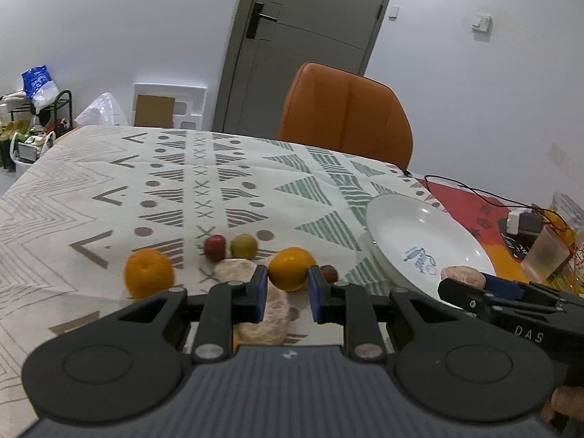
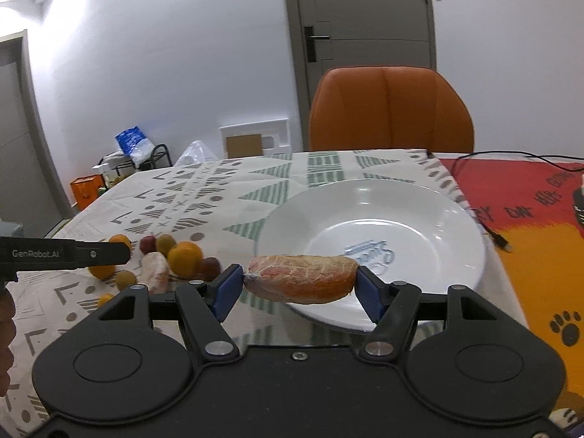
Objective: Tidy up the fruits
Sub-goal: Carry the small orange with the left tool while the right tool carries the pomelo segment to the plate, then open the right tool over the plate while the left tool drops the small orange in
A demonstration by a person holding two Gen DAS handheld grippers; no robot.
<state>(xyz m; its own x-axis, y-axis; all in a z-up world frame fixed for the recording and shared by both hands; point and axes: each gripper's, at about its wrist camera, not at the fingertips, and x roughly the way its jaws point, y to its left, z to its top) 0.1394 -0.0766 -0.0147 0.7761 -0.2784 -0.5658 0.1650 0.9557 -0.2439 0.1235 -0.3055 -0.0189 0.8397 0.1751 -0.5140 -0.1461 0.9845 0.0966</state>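
We are gripping an orange [image 1: 291, 269] in our left gripper [image 1: 286, 286], its blue pads pressing both sides, at the centre of the left view. Our right gripper [image 2: 299, 284] is clamping a wrapped pomelo wedge [image 2: 301, 279] end to end, holding it over the near rim of the white plate [image 2: 419, 215] at the centre of the right view. The other fruit is lying on the tablecloth [image 1: 109, 189] left of the plate: another orange [image 1: 148, 273], a red fruit [image 1: 214, 247], a green one [image 1: 244, 245] and more wedges [image 1: 233, 269].
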